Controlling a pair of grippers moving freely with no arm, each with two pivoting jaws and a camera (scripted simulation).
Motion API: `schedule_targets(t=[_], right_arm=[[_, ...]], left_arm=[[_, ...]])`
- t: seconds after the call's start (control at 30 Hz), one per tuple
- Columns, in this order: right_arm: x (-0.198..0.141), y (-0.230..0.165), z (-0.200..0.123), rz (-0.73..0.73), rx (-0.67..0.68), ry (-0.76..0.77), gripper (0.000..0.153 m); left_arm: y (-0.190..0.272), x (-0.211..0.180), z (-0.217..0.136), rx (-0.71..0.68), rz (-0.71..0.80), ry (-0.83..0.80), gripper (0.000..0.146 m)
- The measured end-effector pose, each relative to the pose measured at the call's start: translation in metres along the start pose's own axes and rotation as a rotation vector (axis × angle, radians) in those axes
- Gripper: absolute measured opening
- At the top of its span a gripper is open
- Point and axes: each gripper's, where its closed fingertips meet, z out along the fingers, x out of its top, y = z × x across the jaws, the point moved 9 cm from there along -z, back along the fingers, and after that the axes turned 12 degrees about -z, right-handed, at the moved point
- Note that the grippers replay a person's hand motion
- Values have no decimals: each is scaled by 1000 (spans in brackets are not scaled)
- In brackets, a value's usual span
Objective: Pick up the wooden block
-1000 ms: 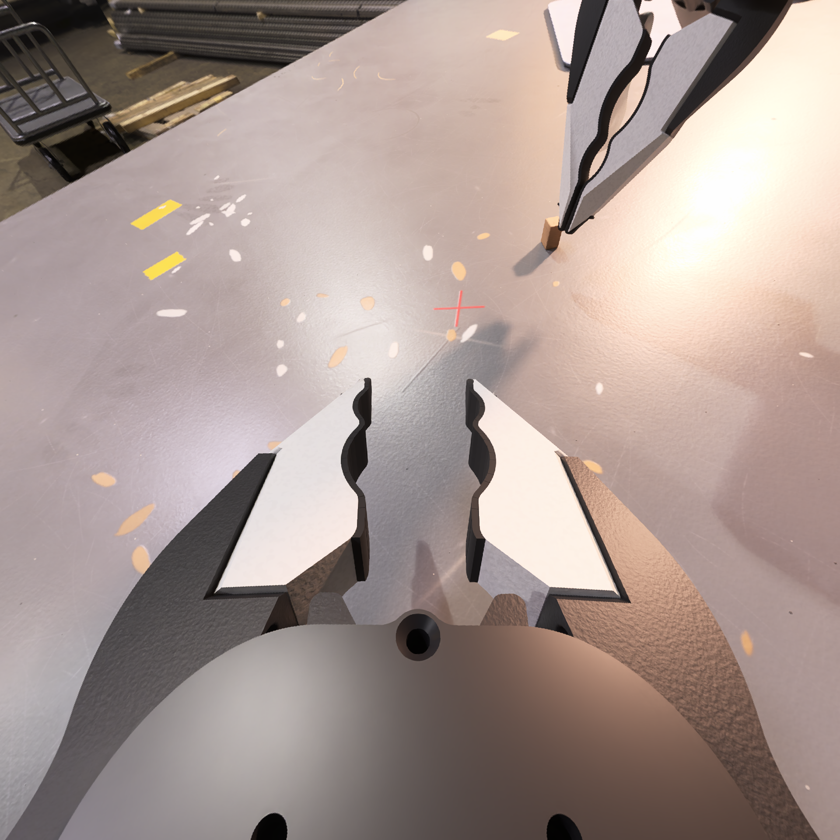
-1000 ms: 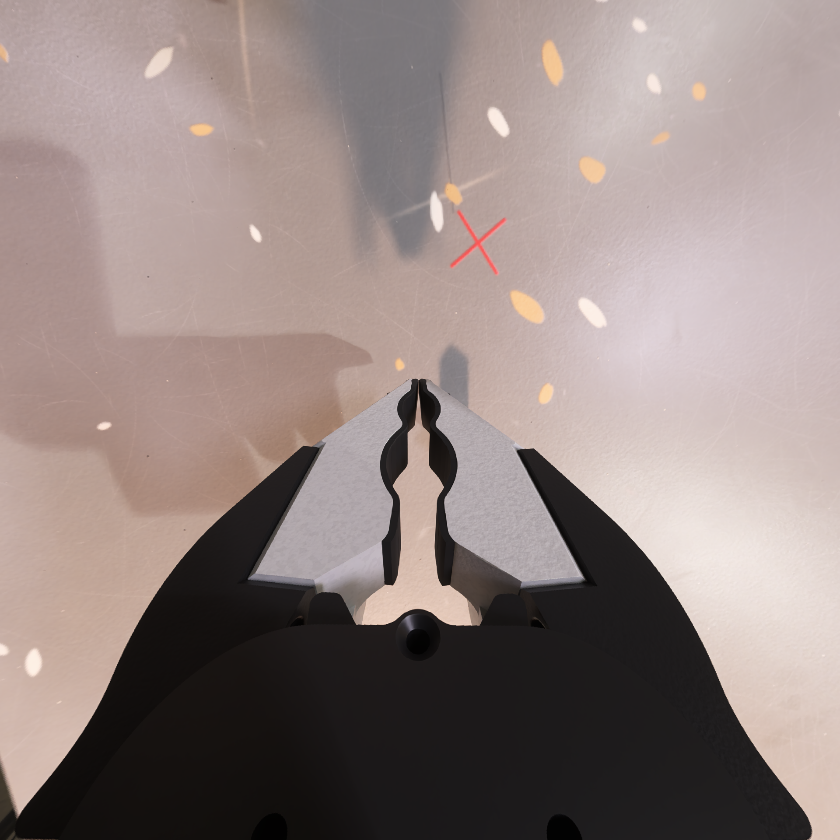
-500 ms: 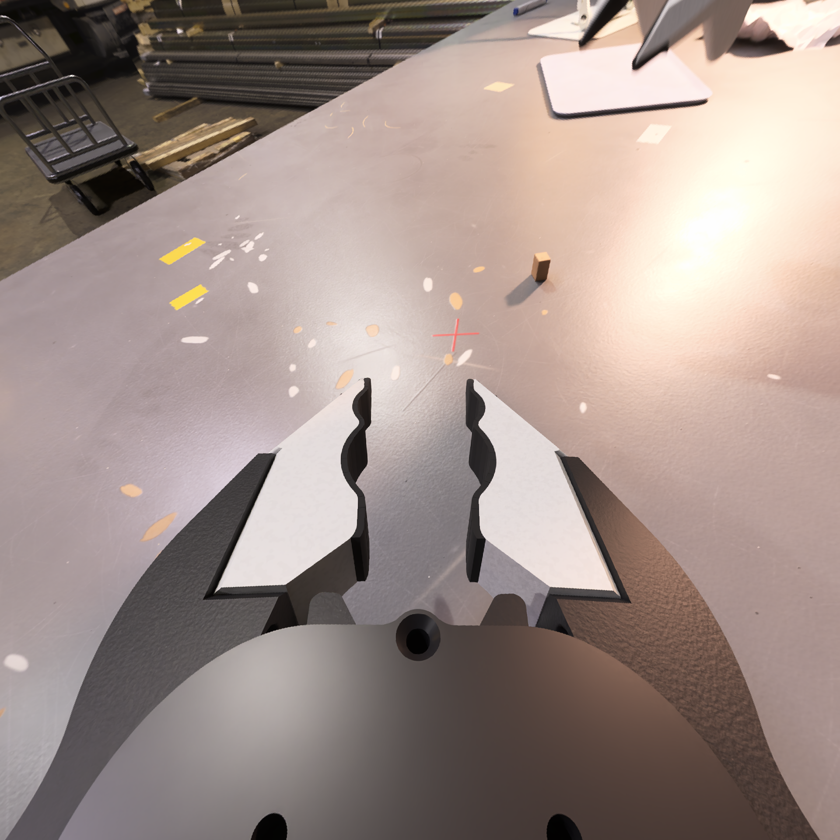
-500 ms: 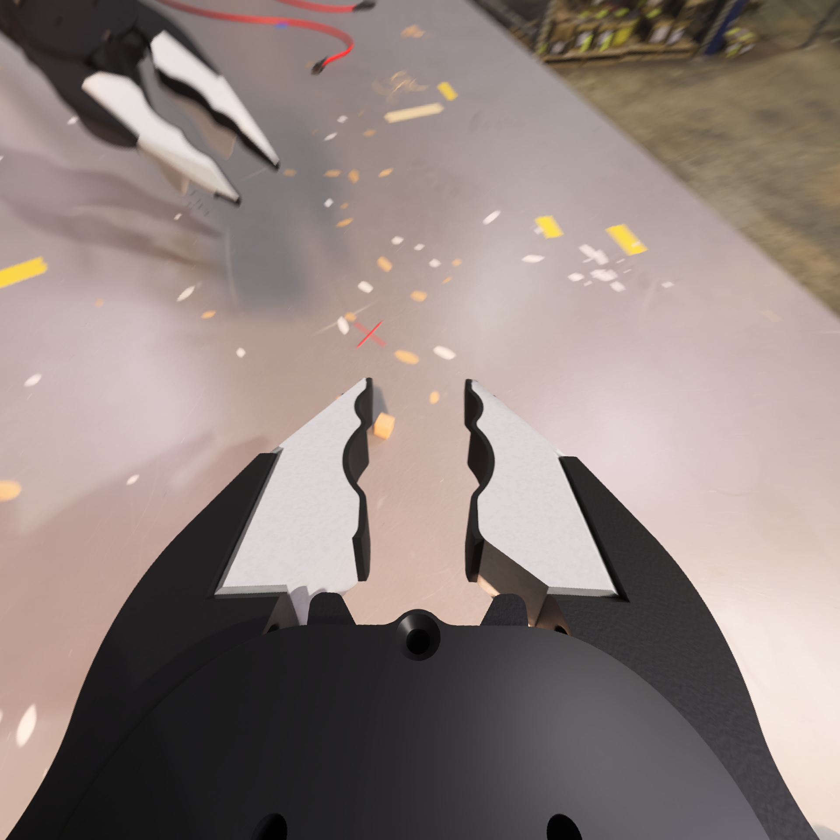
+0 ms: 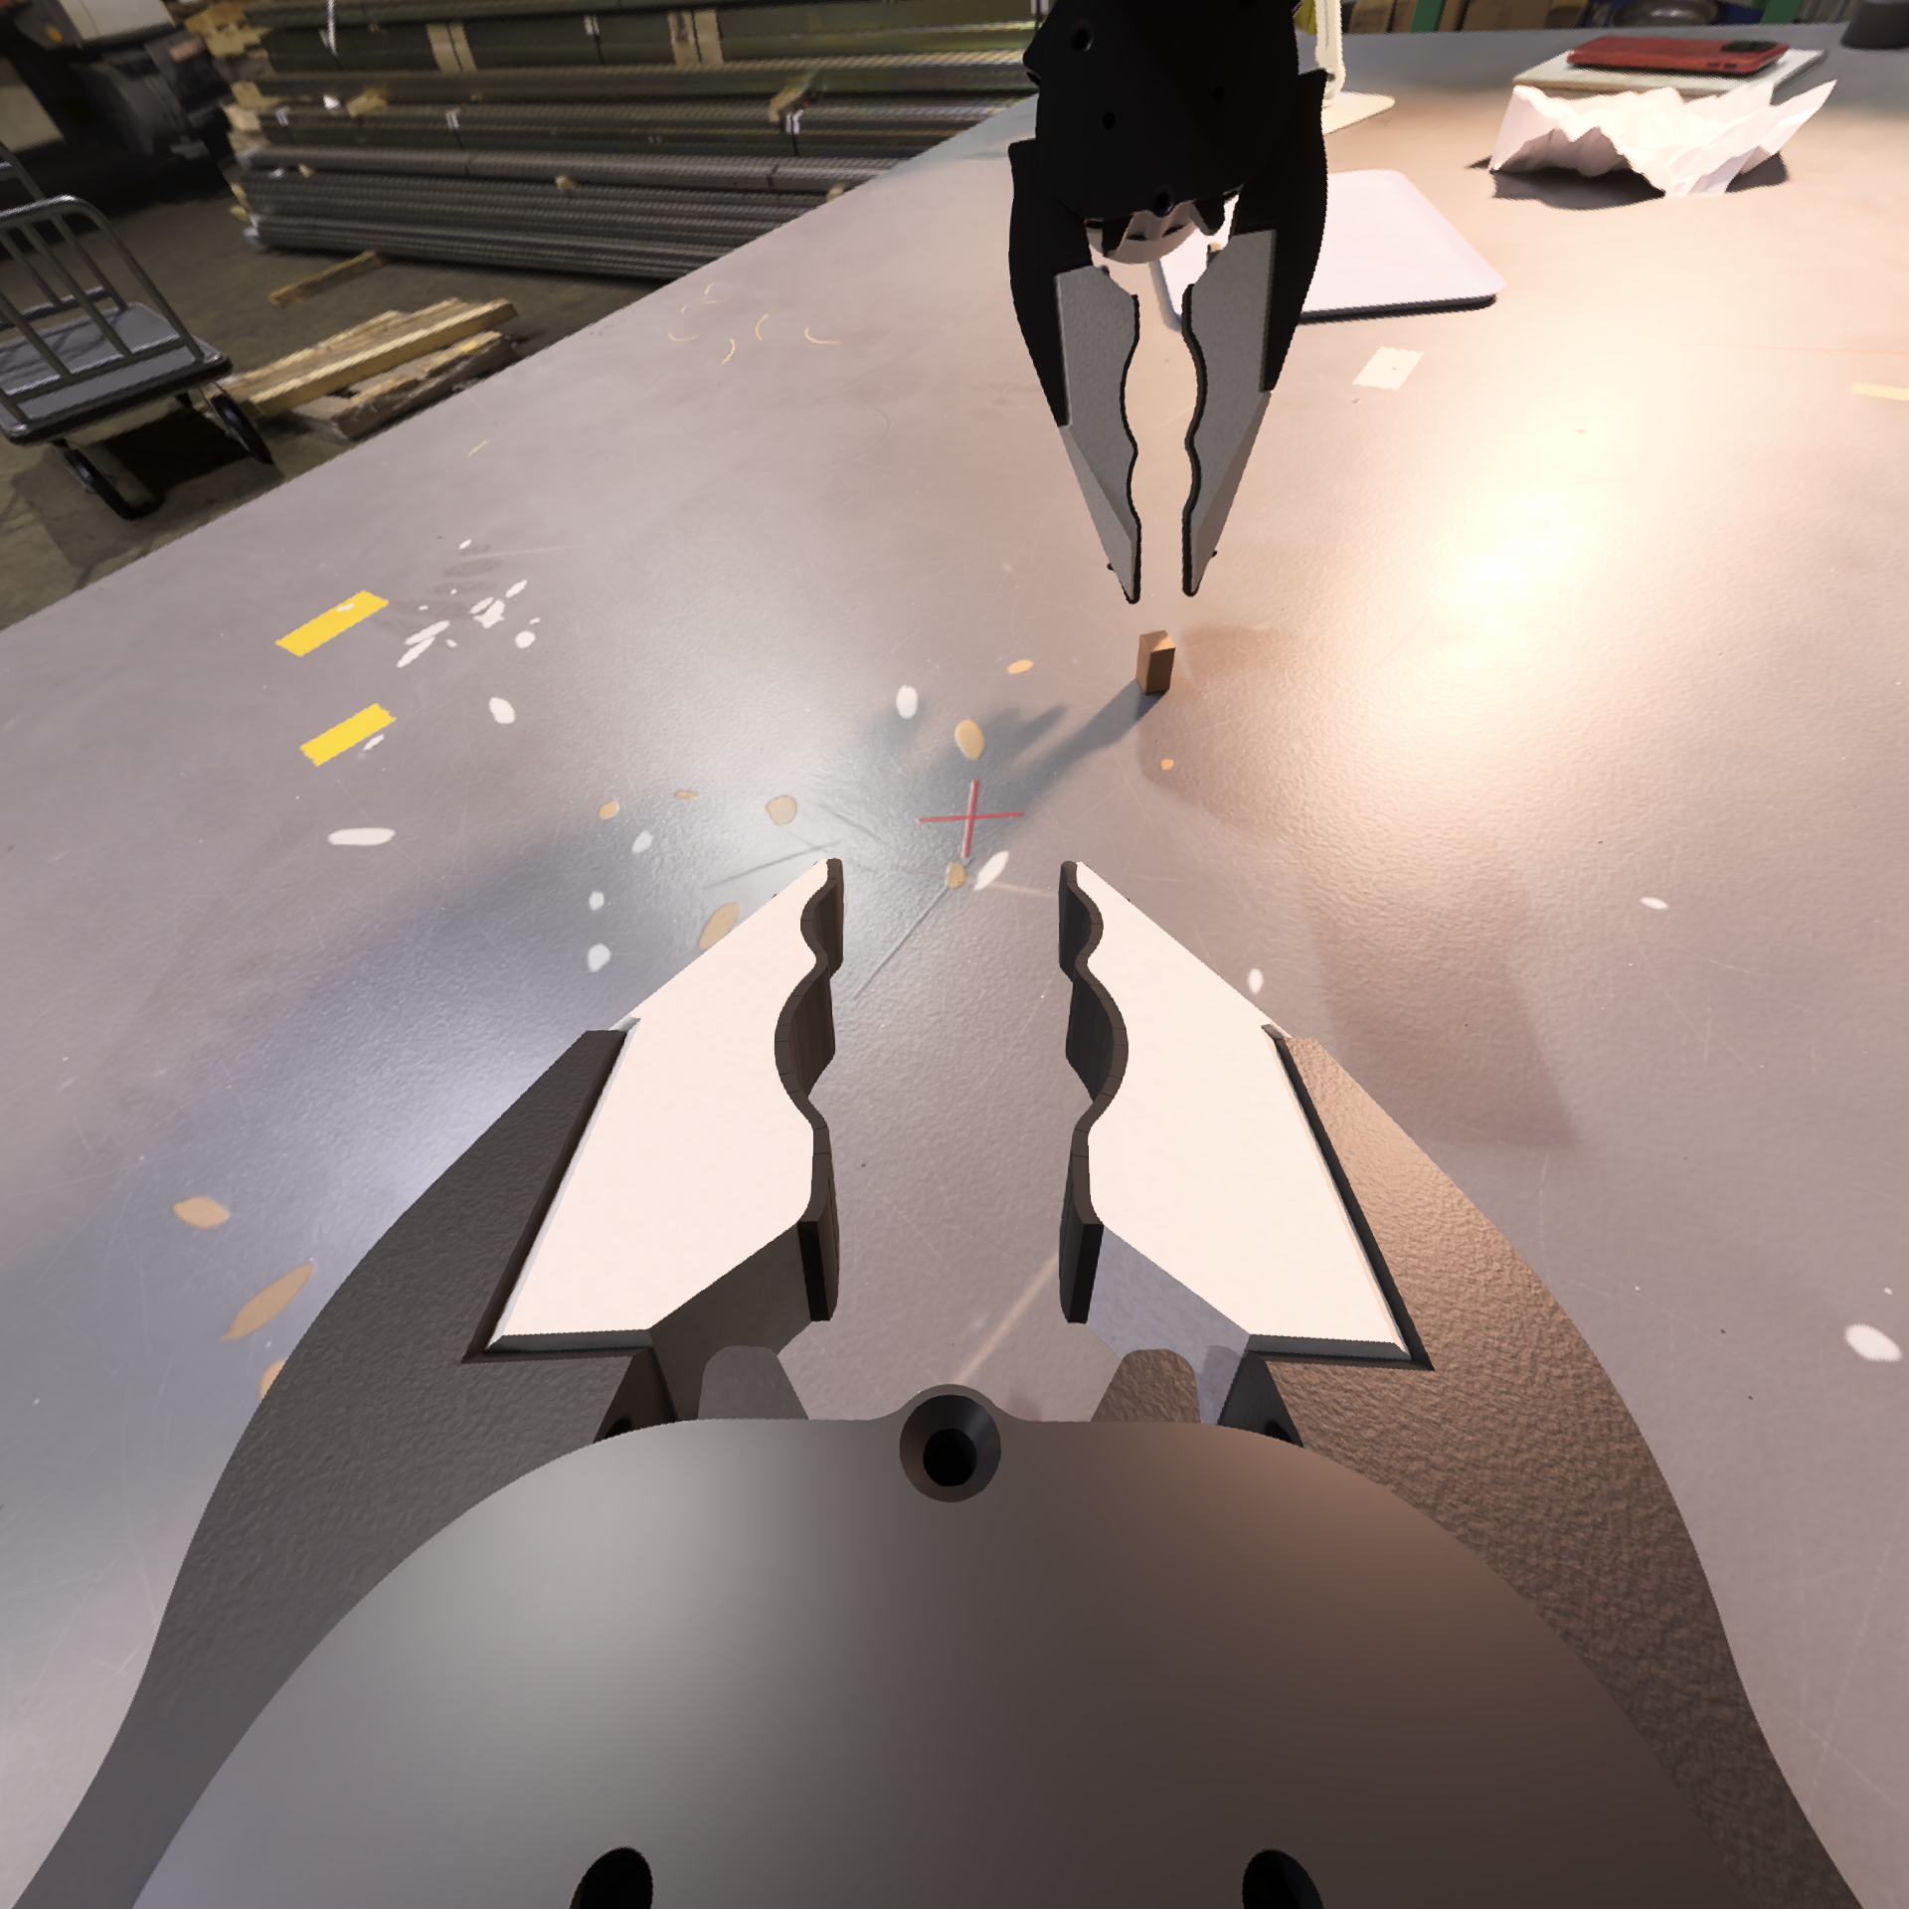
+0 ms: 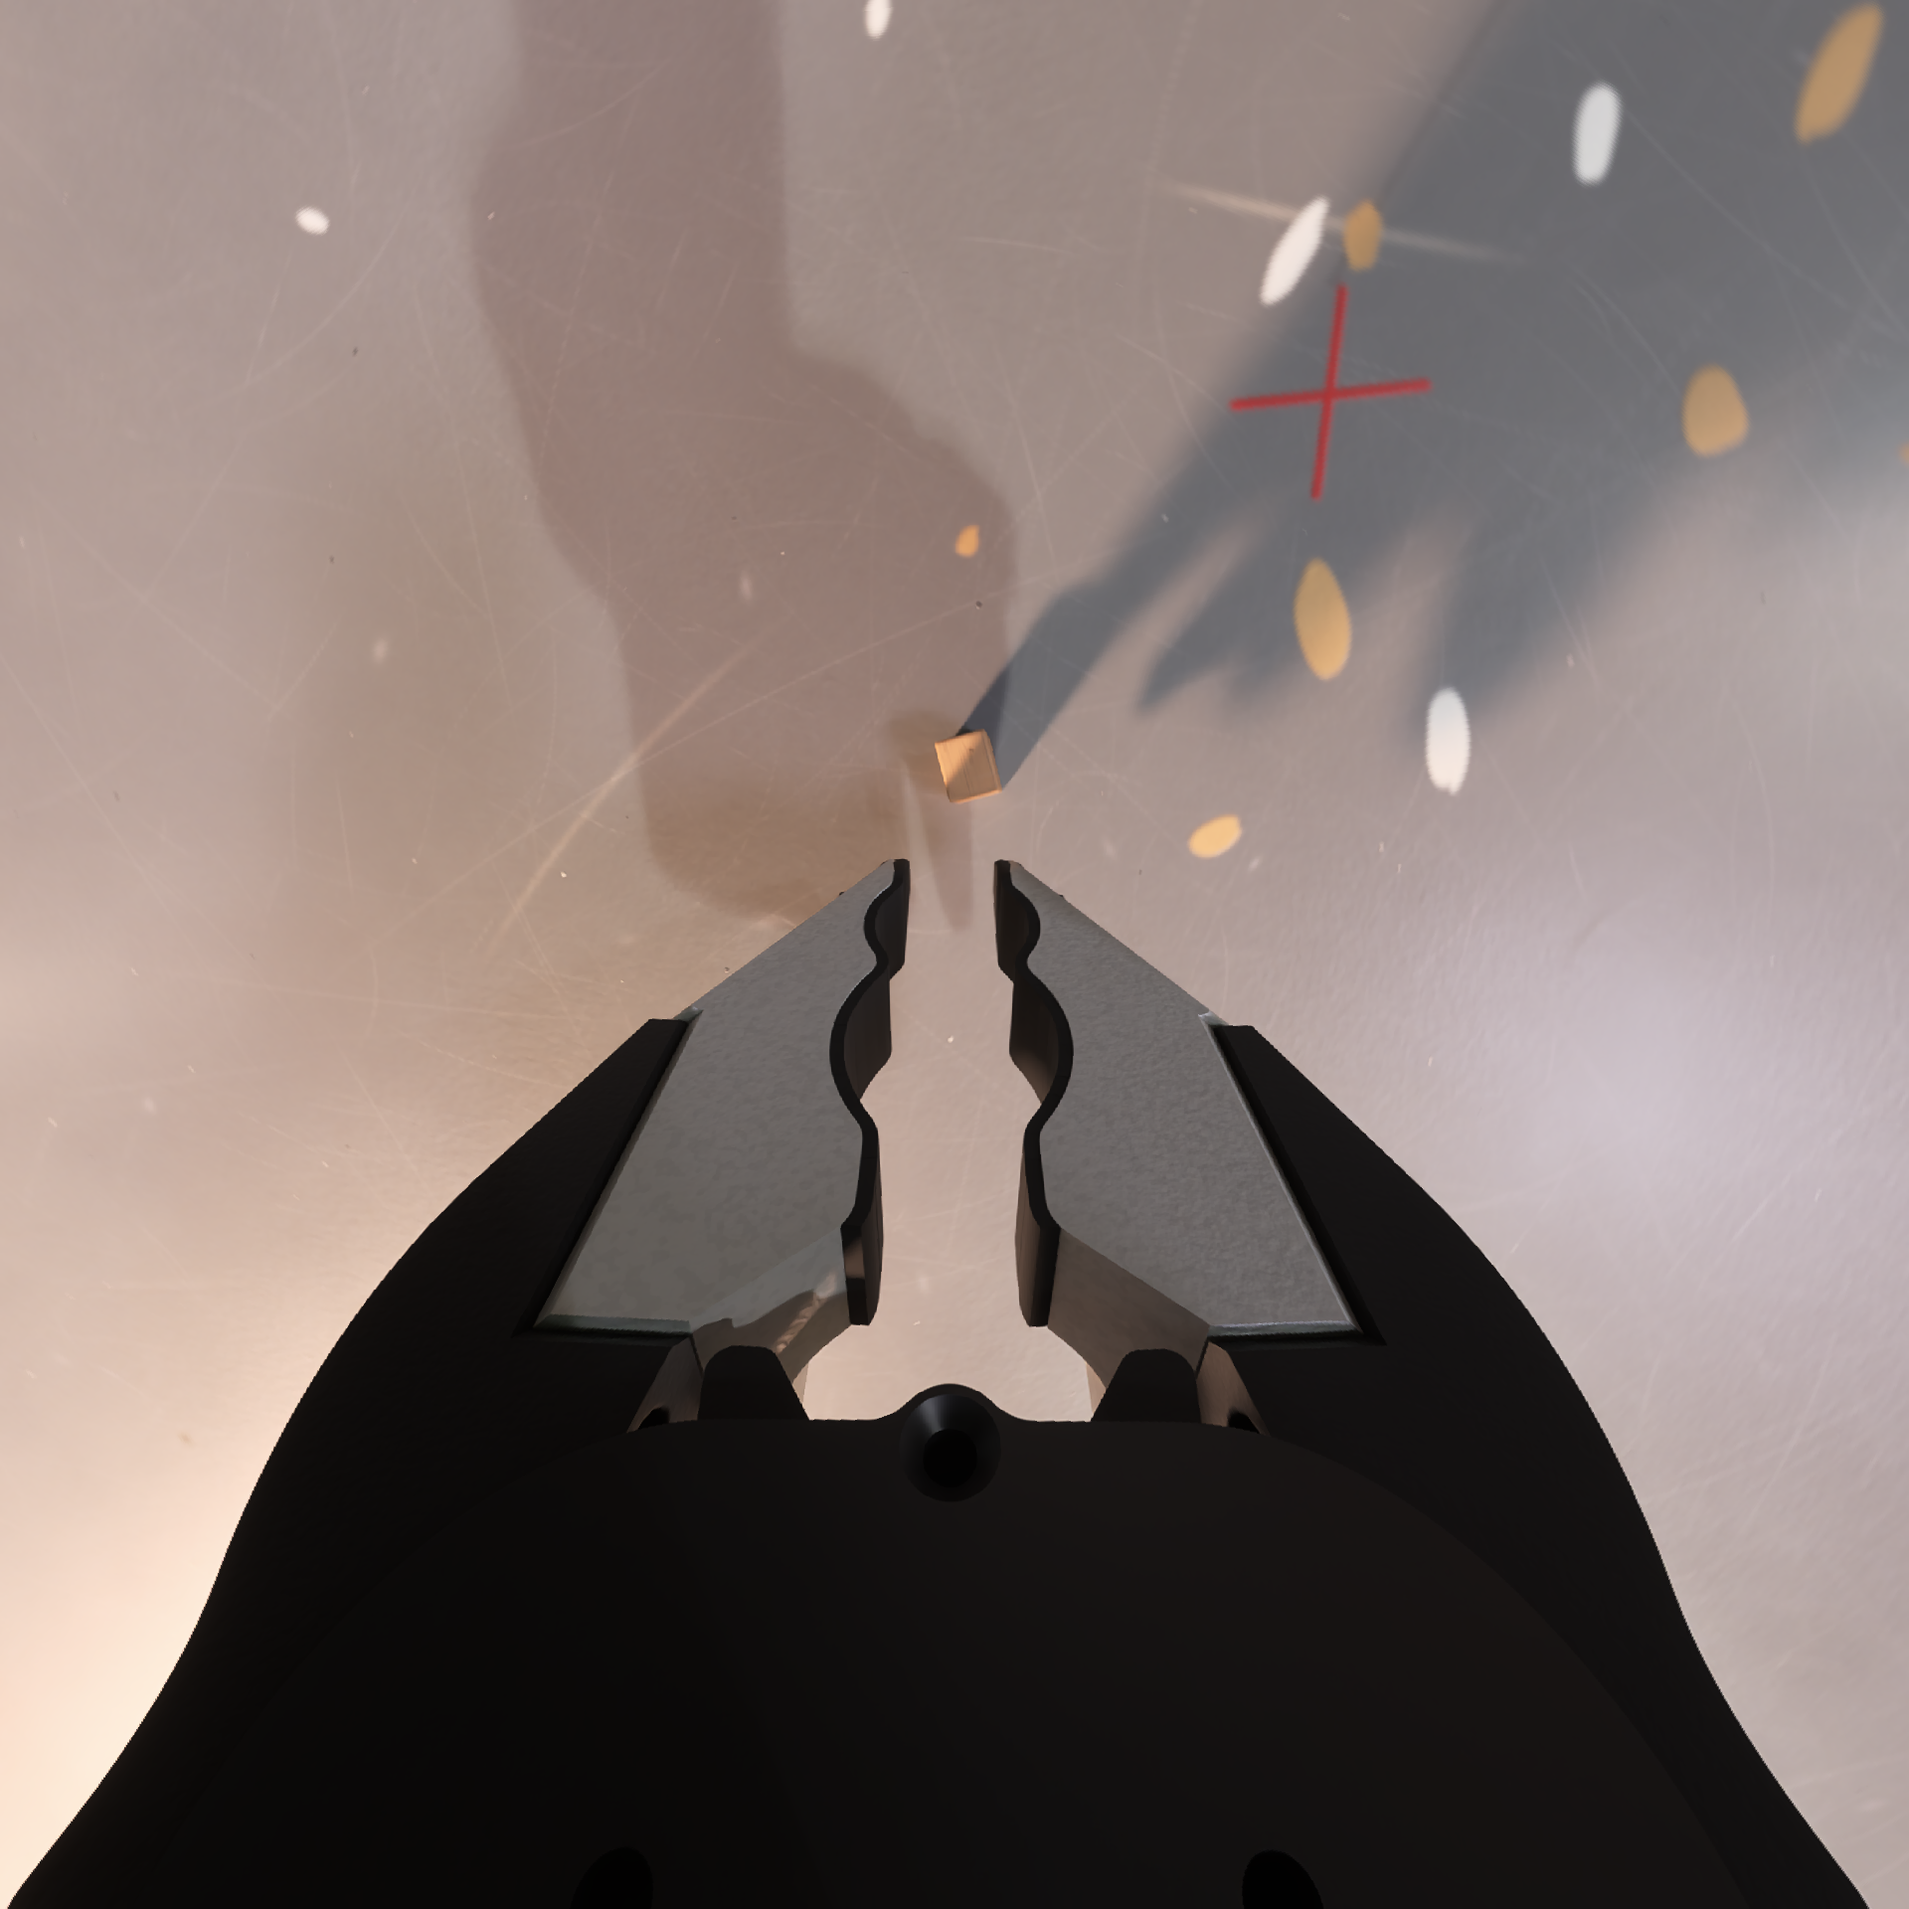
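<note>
A small wooden block (image 5: 1154, 660) stands on the grey table (image 5: 1550, 930), also seen from above in the right wrist view (image 6: 969, 768). My right gripper (image 6: 951, 870) points straight down just above the block; its jaws are a narrow gap apart and empty. In the left wrist view it (image 5: 1162, 594) hangs right over the block without touching it. My left gripper (image 5: 950, 878) is open and empty, low over the table, nearer than the block and a little left of it.
A thin red cross (image 5: 971, 816) is marked on the table between my left gripper and the block. A white pad (image 5: 1374, 248), crumpled paper (image 5: 1663, 129) and a red flat object (image 5: 1673, 54) lie at the far right. The table's left edge (image 5: 517, 351) drops to a floor with a cart (image 5: 93, 351).
The right gripper has come back down over the block, pointing straight down, with its jaws narrower than half a second ago. The block has stayed on the table. The left gripper has barely moved.
</note>
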Motion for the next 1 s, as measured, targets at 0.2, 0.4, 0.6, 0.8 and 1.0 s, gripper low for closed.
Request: schedule_targets(t=[0.2,0.4,0.6,0.8,1.0], right_arm=[[10,8,12,-194,39,-12,19],[12,11,21,-259,93,-31,15],[7,13,11,-159,-54,62,10],[28,-7,-53,271,-411,804,10],[63,-38,-58,703,-281,1334,10]], left_arm=[[-4,0,-1,24,-8,-19,42],[-3,0,2,15,-1,-30,42],[-2,1,5,6,-13,-6,42],[8,15,24,-38,-85,121,38],[38,38,43,-199,-57,286,27]])
